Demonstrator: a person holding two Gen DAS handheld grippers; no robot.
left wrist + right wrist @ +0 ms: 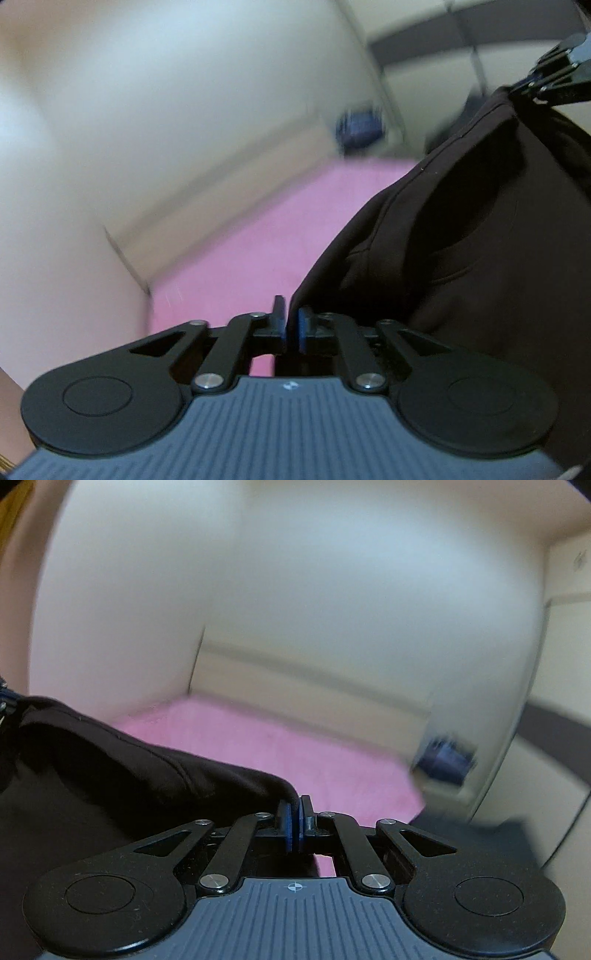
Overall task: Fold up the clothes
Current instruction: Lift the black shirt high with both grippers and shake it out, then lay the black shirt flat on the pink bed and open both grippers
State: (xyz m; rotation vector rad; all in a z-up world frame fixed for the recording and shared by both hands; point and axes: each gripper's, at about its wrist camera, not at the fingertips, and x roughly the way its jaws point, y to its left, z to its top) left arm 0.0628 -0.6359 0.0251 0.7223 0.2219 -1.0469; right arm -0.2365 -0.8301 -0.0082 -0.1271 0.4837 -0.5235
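Nearest to us, our left gripper has its jaws pinched narrow on one edge of the dark garment, and our right gripper has its jaws closed on another corner of the same cloth. We judge that we hold the garment lifted between both grippers, spread along its upper edge, above the pink bed; the blur suggests we are swinging it. That would fit either raising it to shake it flat or carrying a held edge across for a fold, and we cannot tell which from here. Either way the next move calls for keeping both pinches firm and the held edge taut and level, so the cloth comes down smooth on the pink surface rather than bunched.

The garment is very dark, brownish black, thick and soft, with a stitched seam running along it and loose hanging folds. Farther off stand pale walls and a small blurred blue object beyond the bed
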